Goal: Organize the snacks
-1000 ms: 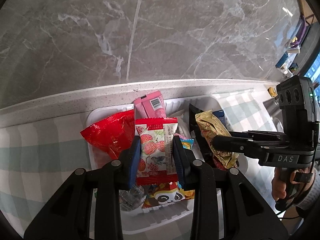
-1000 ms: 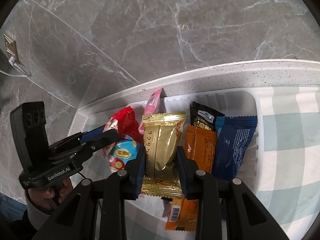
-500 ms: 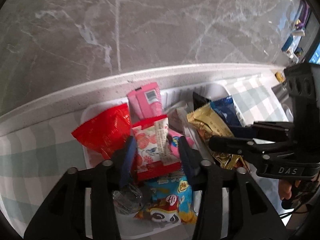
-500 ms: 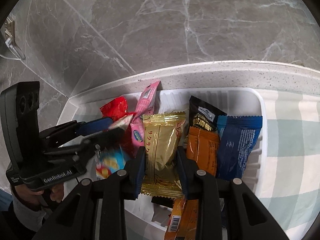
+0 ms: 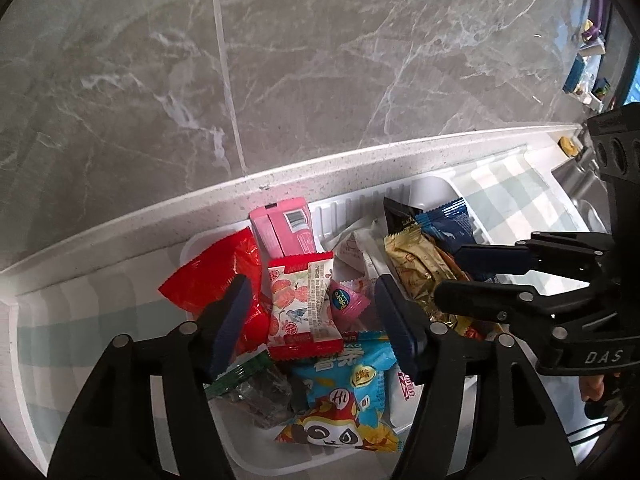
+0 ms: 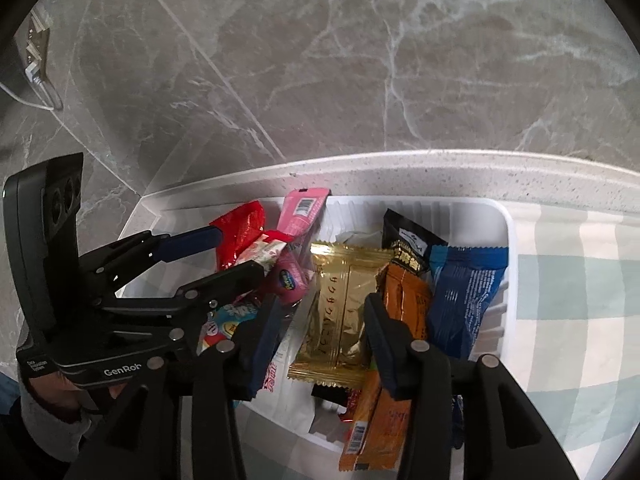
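both jaws wider — packets released

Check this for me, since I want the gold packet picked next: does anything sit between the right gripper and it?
Nothing visible does. The gold packet lies on top of the pile in the white bin, already between the open right gripper pads, uncovered.

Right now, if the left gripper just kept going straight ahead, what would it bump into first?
Most likely the strawberry-print packet, lying between the open left gripper fingers in the white bin. Depth is hard to judge; its jaws have just been opening.
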The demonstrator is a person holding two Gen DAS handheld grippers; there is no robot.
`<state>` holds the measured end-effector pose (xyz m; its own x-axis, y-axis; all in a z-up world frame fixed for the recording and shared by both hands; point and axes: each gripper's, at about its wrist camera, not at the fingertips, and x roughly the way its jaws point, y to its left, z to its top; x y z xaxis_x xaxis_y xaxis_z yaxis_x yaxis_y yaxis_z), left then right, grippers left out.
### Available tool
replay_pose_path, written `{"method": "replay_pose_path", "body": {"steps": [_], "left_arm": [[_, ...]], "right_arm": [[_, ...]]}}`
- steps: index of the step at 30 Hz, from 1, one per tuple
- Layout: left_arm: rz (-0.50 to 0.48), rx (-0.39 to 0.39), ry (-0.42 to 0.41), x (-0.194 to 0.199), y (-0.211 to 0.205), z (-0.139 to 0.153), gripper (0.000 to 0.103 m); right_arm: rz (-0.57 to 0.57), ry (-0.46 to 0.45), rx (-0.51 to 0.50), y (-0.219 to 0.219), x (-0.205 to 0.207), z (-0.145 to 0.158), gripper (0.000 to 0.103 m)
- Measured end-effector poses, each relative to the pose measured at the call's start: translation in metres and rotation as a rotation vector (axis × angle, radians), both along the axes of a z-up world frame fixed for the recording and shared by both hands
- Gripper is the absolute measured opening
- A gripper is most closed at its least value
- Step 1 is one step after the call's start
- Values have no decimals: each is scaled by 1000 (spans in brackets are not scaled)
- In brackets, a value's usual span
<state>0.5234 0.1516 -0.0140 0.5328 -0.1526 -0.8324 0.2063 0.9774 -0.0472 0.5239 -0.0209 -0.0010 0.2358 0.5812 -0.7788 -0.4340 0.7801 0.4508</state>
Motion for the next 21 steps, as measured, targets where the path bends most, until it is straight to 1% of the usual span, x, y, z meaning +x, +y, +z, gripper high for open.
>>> {"method": "replay_pose_path", "body": {"steps": [1,6,8,10,11,13,15,17,18,19,21], "left_arm": [[1,1,-6,-2,2,3,66],[19,5,-46,-16,4,20,74],[23,8,-61,-22,4,27,78],[28,17,-82,-29,1,35,91],[31,18,-92,-33,0,39,93],[42,18,-117,-42,-2,48,97],[51,21,-129,-49,-4,55,98],[54,17,-146,-61,-7,64,99],[57,14,-153,-66,-9,68,99],[58,10,-164,-73,-11,74,99],[57,4,-182,-85,-15,83,100]], "right_arm": [[1,-7,1,-1,-1,3,50],[0,-47,4,-7,-13,19,51],[-4,-68,4,-12,-20,27,54],[-9,-91,10,-18,-29,37,57],[-13,-104,10,-21,-34,42,59],[-24,-141,2,-28,-46,54,67],[-35,-174,0,-36,-57,65,69],[-49,-209,-14,-44,-70,76,74],[-64,-231,-30,-50,-78,82,78],[-73,-246,-39,-54,-83,85,86],[-97,-278,-55,-66,-96,94,95]]}}
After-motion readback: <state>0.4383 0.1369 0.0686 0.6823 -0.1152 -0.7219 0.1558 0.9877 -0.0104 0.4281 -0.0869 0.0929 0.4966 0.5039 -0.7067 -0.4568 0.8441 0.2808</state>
